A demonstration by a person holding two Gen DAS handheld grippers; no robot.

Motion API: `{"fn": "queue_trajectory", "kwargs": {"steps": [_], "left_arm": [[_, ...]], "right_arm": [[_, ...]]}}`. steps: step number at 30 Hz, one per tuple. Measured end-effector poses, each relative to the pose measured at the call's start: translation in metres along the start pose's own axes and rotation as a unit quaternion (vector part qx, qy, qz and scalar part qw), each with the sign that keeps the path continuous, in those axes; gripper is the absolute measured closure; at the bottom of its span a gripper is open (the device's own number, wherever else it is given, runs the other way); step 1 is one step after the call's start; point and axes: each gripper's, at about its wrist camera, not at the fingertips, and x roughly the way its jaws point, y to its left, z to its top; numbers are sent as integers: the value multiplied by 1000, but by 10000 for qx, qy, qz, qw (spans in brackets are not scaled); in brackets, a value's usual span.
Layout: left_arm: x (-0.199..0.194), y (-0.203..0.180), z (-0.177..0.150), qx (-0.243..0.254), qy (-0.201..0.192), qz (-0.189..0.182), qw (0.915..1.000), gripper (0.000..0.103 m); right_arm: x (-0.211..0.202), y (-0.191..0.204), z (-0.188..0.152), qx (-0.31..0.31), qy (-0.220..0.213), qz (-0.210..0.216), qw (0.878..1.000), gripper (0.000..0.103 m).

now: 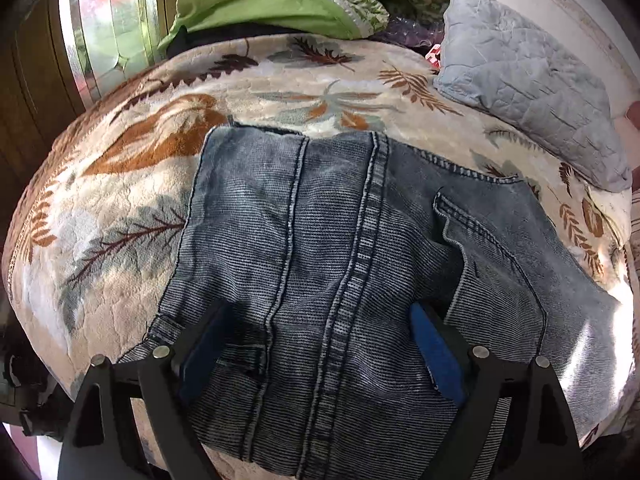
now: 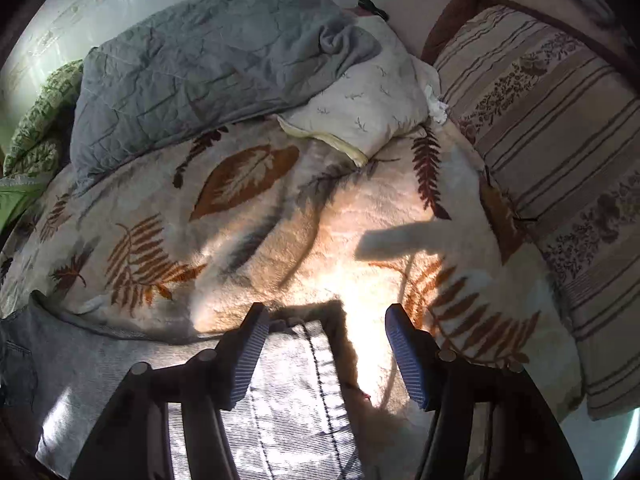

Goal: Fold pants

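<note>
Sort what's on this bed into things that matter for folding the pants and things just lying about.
For the job: faded blue denim pants; left gripper; right gripper.

Lying about: grey quilted blanket; green cotton cloth; striped floral pillow; white sprigged pillow.

Faded jeans (image 1: 340,248) (folded), flat on blanket (image 1: 120,200)

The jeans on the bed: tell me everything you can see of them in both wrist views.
The jeans are faded blue denim with pale double-stitched seams and a curved pocket opening. They lie spread on the leaf-patterned fleece blanket, partly folded, with some wrinkles. The left gripper is open, its blue pads straddling the cloth without pinching it. In the right wrist view a sunlit hem edge lies between the open right gripper fingers, ungripped.
</note>
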Motion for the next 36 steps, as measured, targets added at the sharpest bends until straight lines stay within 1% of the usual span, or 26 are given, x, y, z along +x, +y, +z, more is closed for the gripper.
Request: {"fn": "queue_trajectory", "kwargs": {"steps": [1, 2, 3, 4, 5, 7, 9, 11, 13, 15, 16, 17, 20, 21, 22, 23, 27, 29, 31, 32, 33, 34, 35, 36], "left_arm": [[0, -2, 0, 41, -30, 49, 10000, 12], [1, -2, -1, 49, -66, 53, 10000, 12], [2, 0, -1, 46, -102, 23, 9999, 10], [2, 1, -1, 40, -111, -18, 9999, 9], [2, 2, -1, 24, -124, -62, 9999, 9], [1, 5, -1, -3, -142, -148, 9998, 8], [1, 5, -1, 22, -161, -179, 9997, 8], [1, 5, -1, 29, -171, -200, 9996, 7], [1, 5, -1, 24, -180, -226, 9996, 7], [1, 5, 0, 20, -194, -241, 9995, 6], [1, 5, 0, 33, -199, -243, 9995, 6], [1, 5, 0, 51, -204, -248, 9995, 6], [2, 6, 0, 67, -210, -287, 9993, 5], [1, 6, 0, 64, -209, -303, 9993, 5], [1, 7, 0, 56, -211, -318, 9993, 5], [1, 7, 0, 45, -214, -327, 9992, 5], [-2, 8, 1, -58, -260, -335, 9991, 5], [-9, 11, 1, -198, -404, -376, 9983, 5], [-14, 11, 2, -253, -550, -451, 9971, 5], [-11, 9, 2, -177, -499, -432, 9977, 5], [-3, 3, 1, 12, -316, -280, 9991, 5], [6, -4, -1, 271, -137, -27, 9995, 5], [6, -10, -3, 474, -204, 157, 9985, 5], [4, -13, -4, 538, -285, 242, 9979, 5]], "right_arm": [[-8, 19, 6, -135, -16, 410, 9991, 39], [-12, 45, 11, -341, 124, 949, 9948, 39], [-12, 75, 13, -588, 306, 1500, 9865, 39], [-12, 109, 12, -881, 457, 1955, 9757, 39], [-10, 143, 11, -1214, 600, 2291, 9639, 39], [-1, 208, 3, -1755, 807, 2689, 9436, 39], [14, 264, -5, -2109, 1021, 2918, 9273, 42], [35, 309, -13, -2452, 1180, 2943, 9162, 46], [52, 339, -20, -2704, 1303, 2868, 9098, 52], [65, 357, -25, -2980, 1294, 2664, 9075, 53], [69, 363, -27, -3066, 1295, 2639, 9053, 53], [73, 367, -28, -3093, 1349, 2706, 9016, 53], [85, 374, -33, -3321, 1531, 2640, 8925, 70], [86, 376, -34, -3354, 1548, 2657, 8905, 85], [84, 378, -34, -3445, 1438, 2568, 8915, 95], [81, 380, -33, -3528, 1313, 2473, 8928, 100], [69, 388, -27, -3762, 972, 2209, 8946, 102], [68, 392, -21, -3783, 768, 2069, 8990, 102], [76, 397, -21, -3817, 856, 2004, 8982, 102], [81, 399, -24, -3853, 820, 1902, 8992, 101], [86, 399, -28, -3862, 770, 1867, 9000, 101], [92, 398, -31, -3819, 823, 1920, 9003, 100], [97, 394, -32, -3701, 874, 1971, 9037, 99], [96, 389, -31, -3520, 820, 2001, 9107, 93]]}}
